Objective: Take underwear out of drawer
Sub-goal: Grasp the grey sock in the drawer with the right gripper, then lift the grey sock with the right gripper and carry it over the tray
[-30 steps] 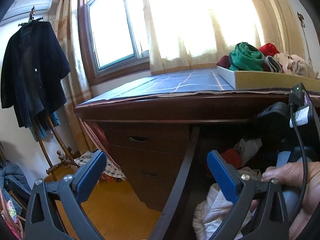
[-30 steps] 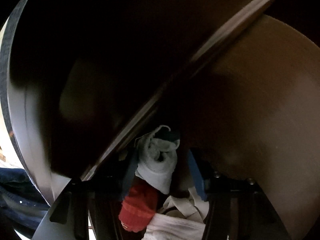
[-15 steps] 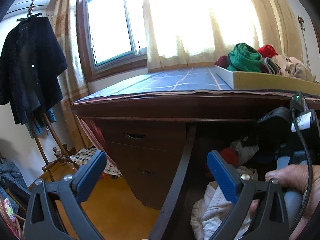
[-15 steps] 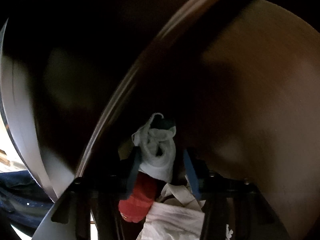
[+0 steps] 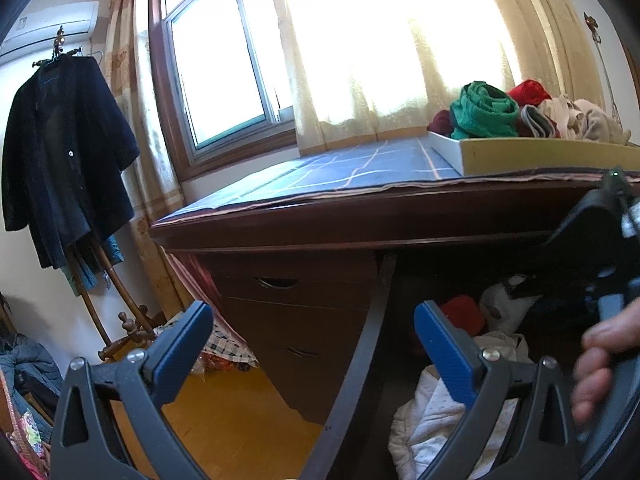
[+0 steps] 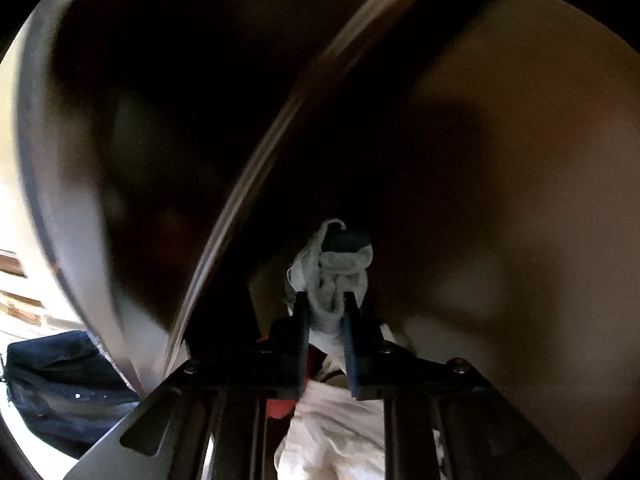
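Left wrist view: low, beside the dark wooden bench (image 5: 360, 216), facing the window. Right wrist view: close, angled down inside the dark drawer. Shared: crumpled white underwear (image 5: 500, 304) (image 6: 336, 280).

A tray (image 5: 520, 155) of clothes (image 5: 482, 112) sits on the desk (image 5: 320, 216), right of the window (image 5: 216, 68). Underwear (image 5: 500, 306) lies in the drawer (image 5: 360, 356) below (2 closed drawers (image 5: 296, 312) at its left).

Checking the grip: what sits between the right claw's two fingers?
A pale grey garment, pinched by the right claw, seen in the right wrist view.
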A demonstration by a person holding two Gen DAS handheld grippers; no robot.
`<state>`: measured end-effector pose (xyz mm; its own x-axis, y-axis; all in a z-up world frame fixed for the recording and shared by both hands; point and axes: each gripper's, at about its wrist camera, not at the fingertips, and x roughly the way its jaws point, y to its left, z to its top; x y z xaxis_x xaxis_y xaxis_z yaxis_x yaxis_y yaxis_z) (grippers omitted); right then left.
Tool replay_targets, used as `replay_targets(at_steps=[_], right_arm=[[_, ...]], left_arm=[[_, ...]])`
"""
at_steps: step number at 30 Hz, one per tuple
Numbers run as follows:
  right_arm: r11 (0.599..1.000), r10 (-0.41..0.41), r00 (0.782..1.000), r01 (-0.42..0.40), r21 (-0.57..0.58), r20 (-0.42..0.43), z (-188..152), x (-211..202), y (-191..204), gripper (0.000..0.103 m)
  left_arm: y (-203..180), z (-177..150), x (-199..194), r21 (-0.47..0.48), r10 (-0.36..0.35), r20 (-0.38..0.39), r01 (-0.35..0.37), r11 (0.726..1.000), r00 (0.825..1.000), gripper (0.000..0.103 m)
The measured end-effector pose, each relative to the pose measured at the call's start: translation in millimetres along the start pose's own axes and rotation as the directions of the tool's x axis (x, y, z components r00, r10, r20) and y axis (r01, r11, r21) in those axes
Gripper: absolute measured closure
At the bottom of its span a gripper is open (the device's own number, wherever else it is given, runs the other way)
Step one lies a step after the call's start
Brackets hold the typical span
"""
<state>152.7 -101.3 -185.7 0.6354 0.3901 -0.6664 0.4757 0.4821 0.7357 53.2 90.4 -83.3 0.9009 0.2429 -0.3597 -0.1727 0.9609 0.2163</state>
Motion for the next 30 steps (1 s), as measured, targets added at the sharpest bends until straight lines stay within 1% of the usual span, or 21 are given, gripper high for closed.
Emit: replay_targets(at_steps=[2,7,10,14,16,17,19,20,22,25,30], right_arm=[[1.0,0.006,1.0,-0.006,-0.012,-0.001,0.7,-11.2,-3.2,0.087],[0.998,0.055,0.997,-0.056,-0.027,-0.045,0.4,-31.7,-9.8,0.087],[0.996,0.055,0.996,-0.059,-0.065,-0.064,1.7,-44.5,-15.6,0.087],[0.991,0.076,0.994,-0.084,-0.104,-0.075,3.2,-62.8,-26.1,0.087],[0.984,0.082,0.995,-0.091,-0.153,-0.065,4.9,-77.4,-30.8,0.087],[0.981,0.084,0.995,-0.094,-0.167,-0.061,0.9,-77.0,-28.5,0.087],[0.971,0.089,0.995,-0.096,-0.218,-0.04,3.6,-94.2,-31.2,0.087],[0.967,0.093,0.995,-0.098,-0.234,-0.032,10.3,-110.9,-34.7,0.087],[0.958,0.106,0.994,-0.103,-0.269,-0.003,6.2,-117.1,-32.8,0.087],[0.941,0.131,0.991,-0.113,-0.319,0.035,16.4,-142.3,-29.8,0.087],[0.906,0.175,0.982,-0.135,-0.402,0.064,19.1,-171.9,-18.1,0.087]], left_arm=[[-0.7,-0.2,-0.3,0.002,0.004,0.002,-0.004,1.0,1.0,0.001],[-0.9,-0.9,-1.0,0.008,0.008,0.005,-0.008,1.0,1.0,0.001],[-0.9,-1.4,-1.5,0.014,0.015,0.005,-0.015,1.0,1.0,0.001],[-1.2,-1.9,-1.8,0.022,0.019,0.002,-0.019,1.0,1.0,0.001],[-0.8,-1.1,-1.4,0.023,0.019,-0.002,-0.019,1.0,1.0,0.001],[-1.1,-0.9,-1.0,0.023,0.021,-0.005,-0.021,1.0,1.0,0.001],[-0.9,0.5,0.6,0.023,0.023,-0.006,-0.023,0.999,1.0,0.001],[-0.7,0.5,0.6,0.022,0.024,-0.006,-0.024,0.999,1.0,0.001],[-1.0,0.5,1.0,0.024,0.028,-0.007,-0.028,0.999,1.0,0.001],[-1.9,1.0,2.1,0.029,0.036,-0.014,-0.035,0.999,0.999,0.001],[-4.1,1.3,2.5,0.042,0.05,-0.023,-0.049,0.998,0.998,0.001]])
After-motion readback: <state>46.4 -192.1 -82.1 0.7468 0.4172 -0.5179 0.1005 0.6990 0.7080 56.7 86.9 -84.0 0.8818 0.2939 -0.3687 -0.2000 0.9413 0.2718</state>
